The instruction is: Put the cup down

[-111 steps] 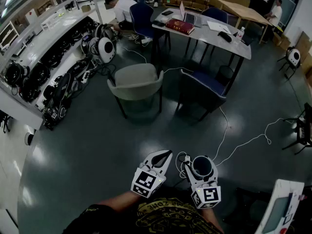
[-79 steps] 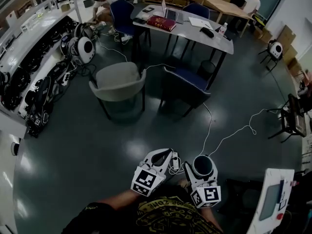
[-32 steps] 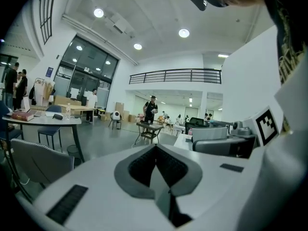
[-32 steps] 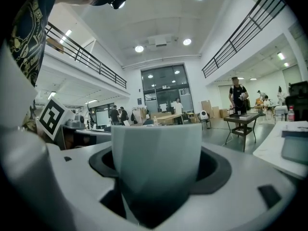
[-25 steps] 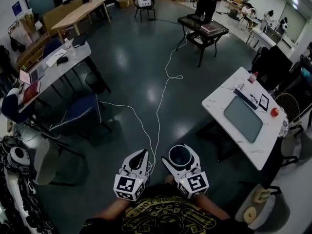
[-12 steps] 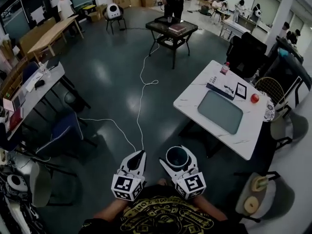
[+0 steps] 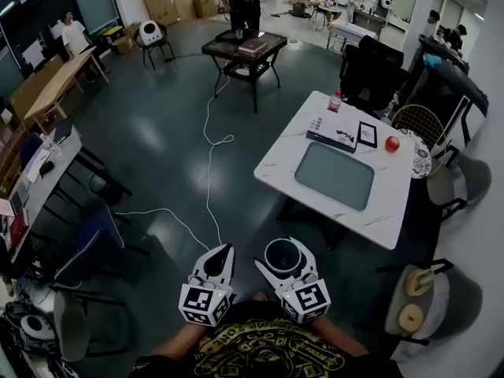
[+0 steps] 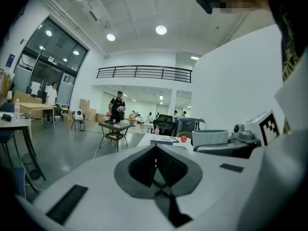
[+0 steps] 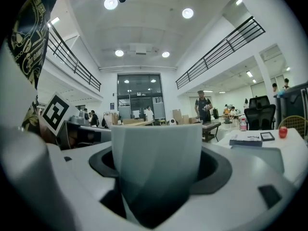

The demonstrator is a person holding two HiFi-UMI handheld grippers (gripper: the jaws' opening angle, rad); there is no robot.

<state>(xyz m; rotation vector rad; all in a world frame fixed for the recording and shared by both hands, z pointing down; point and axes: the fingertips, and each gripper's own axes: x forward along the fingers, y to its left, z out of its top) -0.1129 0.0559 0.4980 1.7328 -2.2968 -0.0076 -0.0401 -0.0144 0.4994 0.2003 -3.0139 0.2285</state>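
A pale faceted cup point(image 7: 283, 245) stands upright between the jaws of my right gripper point(image 7: 284, 258), which is shut on it at waist height over the dark floor. In the right gripper view the cup point(image 9: 156, 162) fills the middle, with both jaws hugging its sides. My left gripper point(image 7: 223, 252) hangs just to the left, shut and holding nothing; its pads point(image 8: 144, 165) meet in a point. Ahead and to the right is a white marble table point(image 7: 283, 152) carrying a grey mat point(image 7: 334, 175).
On the table lie a book point(image 7: 329, 135), a red apple point(image 7: 392, 142) and a bottle point(image 7: 336, 101). A black chair point(image 7: 370, 69) stands behind it. A white cable point(image 7: 209, 179) runs along the floor toward a dark table point(image 7: 242, 50). A grey chair point(image 7: 429, 305) is at lower right.
The view has swung round: the white table has slid left and closer in the head view. Both grippers keep their places in the picture, the cup still in the right one.
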